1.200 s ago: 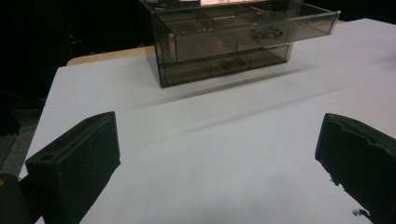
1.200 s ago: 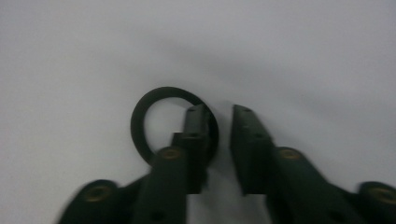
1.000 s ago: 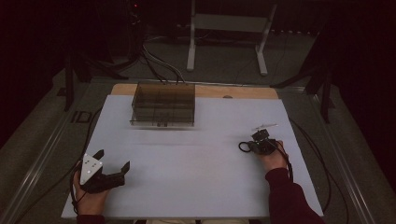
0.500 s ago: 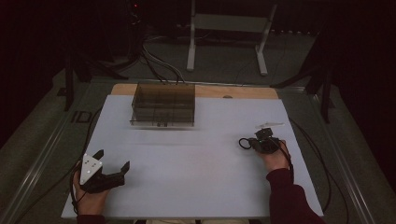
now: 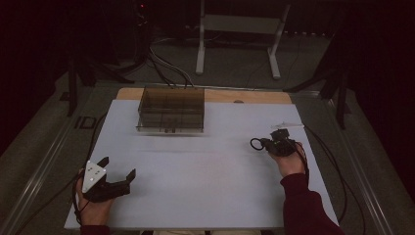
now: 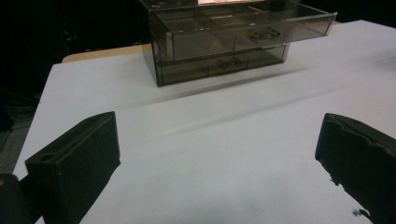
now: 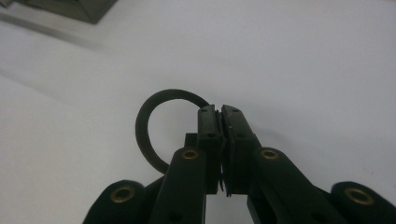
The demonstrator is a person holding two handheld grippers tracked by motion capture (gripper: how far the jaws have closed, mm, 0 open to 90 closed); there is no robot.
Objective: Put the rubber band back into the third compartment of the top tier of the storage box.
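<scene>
Black ring sits clamped in my right tool, near the white surface right edge. Left tool rests with jaws apart; open room separates both from the drawer box.
</scene>
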